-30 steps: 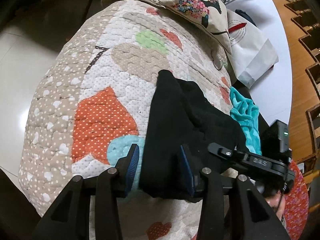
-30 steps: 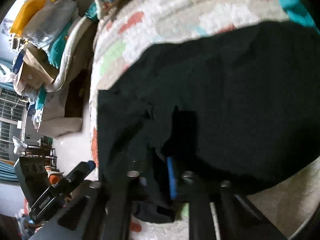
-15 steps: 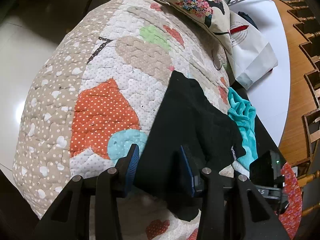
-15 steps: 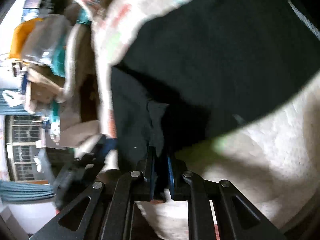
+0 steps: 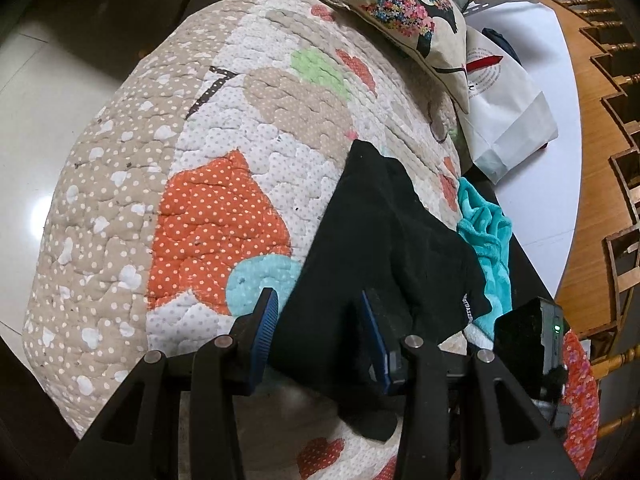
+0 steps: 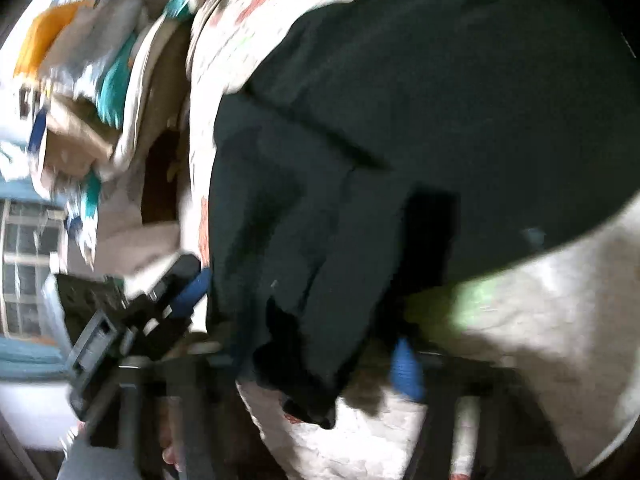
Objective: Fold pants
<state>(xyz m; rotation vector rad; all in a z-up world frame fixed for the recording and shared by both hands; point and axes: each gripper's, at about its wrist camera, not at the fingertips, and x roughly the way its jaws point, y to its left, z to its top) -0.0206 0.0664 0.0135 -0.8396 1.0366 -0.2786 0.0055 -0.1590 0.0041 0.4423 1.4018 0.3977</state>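
Black pants (image 5: 384, 240) lie folded on a quilted patchwork bedspread (image 5: 208, 184). In the left wrist view my left gripper (image 5: 320, 332) is open, its blue-padded fingers (image 5: 264, 320) standing either side of the pants' near edge without pinching it. In the blurred right wrist view the pants (image 6: 420, 140) fill most of the frame. My right gripper (image 6: 320, 356) is open, one blue pad (image 6: 406, 366) right of the cloth's near edge; the other finger is hidden by cloth. The left gripper's body (image 6: 132, 320) shows at the lower left there.
A floral cushion (image 5: 412, 12) and a white paper bag (image 5: 508, 104) lie at the far end of the bed. A teal cloth (image 5: 488, 232) lies right of the pants. The right gripper's black body (image 5: 532, 340) is at the right. Tiled floor (image 5: 48, 100) lies left.
The right gripper was shut on the pants' edge half a second ago and has opened, releasing it. The pants have settled lower on the quilt. The left gripper stayed open.
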